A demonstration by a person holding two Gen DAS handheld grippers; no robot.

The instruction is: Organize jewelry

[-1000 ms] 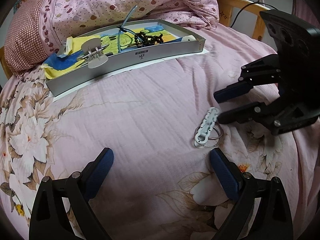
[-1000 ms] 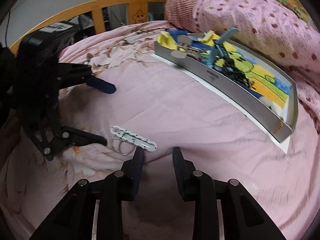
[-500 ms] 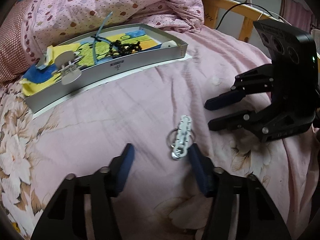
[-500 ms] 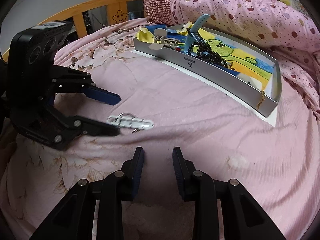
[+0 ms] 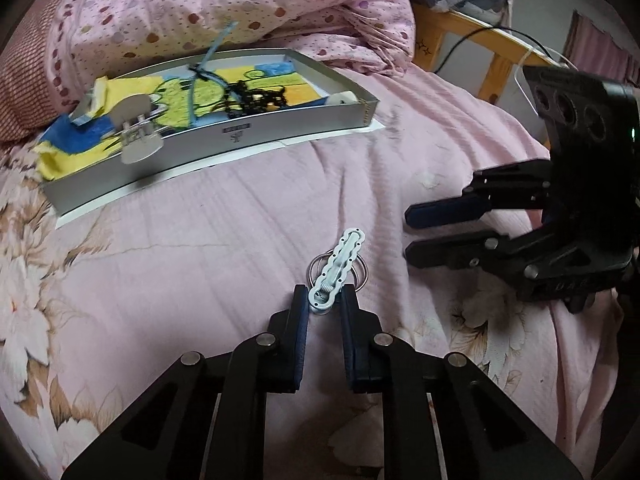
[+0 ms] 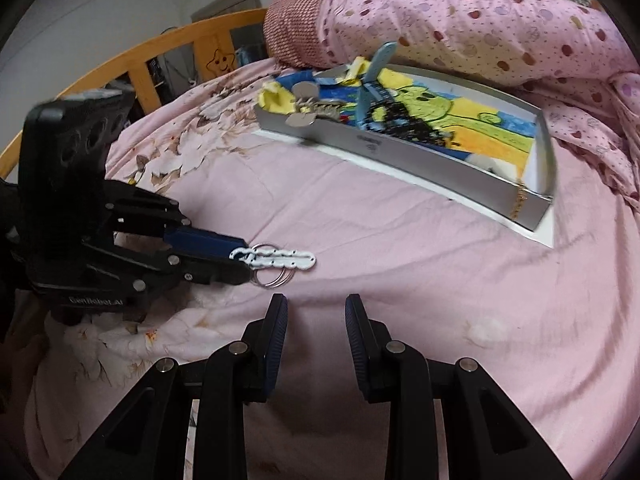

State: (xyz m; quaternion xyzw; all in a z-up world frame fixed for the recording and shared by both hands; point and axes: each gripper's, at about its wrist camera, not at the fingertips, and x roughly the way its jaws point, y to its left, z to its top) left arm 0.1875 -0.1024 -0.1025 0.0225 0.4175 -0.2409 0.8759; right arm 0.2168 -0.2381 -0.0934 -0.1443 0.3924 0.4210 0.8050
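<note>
A pink floral bedspread covers the bed, with a spotted pink quilt bunched at twelve o'clock in the left wrist view, a wooden bed rail at the edge and a grey wall with a door behind it. The left gripper has just been closing, and its blue pads now pinch the near end of the white clip with metal rings, which lies on the bedspread at the view's centre. The right gripper, at three o'clock from the clip, has just been opening and stands part open and empty, while the grey tray of jewelry sits at eleven o'clock against the quilt.
</note>
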